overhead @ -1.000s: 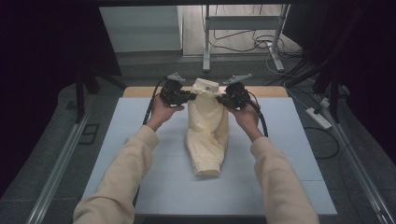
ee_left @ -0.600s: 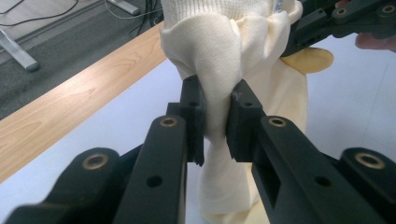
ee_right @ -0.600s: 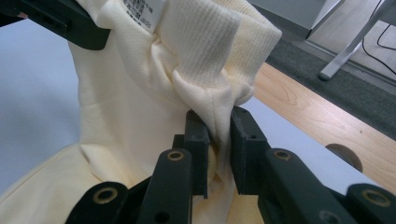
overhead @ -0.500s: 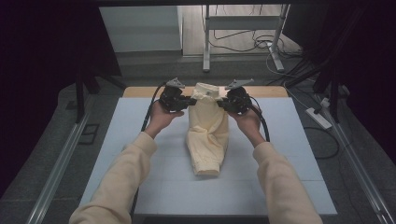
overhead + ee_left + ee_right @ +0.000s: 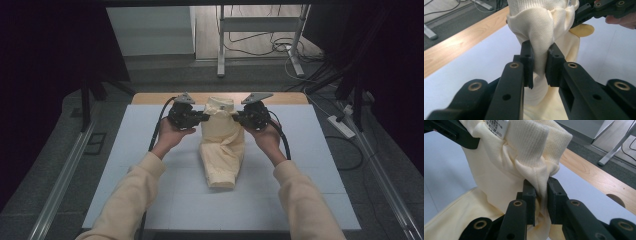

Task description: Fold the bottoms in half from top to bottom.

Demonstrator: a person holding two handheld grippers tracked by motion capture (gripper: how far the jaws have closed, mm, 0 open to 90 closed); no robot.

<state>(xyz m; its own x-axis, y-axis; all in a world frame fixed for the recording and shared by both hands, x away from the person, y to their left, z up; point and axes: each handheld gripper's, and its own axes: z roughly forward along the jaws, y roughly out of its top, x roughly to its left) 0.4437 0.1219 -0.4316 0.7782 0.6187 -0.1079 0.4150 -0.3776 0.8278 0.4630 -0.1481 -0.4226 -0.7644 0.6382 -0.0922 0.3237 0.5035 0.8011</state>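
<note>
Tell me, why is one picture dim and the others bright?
High view: dark surroundings, light falls mostly on the white table. Left gripper view: cream garment bright and sharp, nearest tool parts soft. Right gripper view: ribbed fabric crisp, its label unreadable.

- The high view looks forward and down from above the person's side, taking in the whole white table [image 5: 150,195] and the floor beyond.
- Each gripper view sits close behind its own jaws, facing inward across the table.
- All three share the cream garment [image 5: 221,145] [image 5: 541,27] [image 5: 524,152].
</note>
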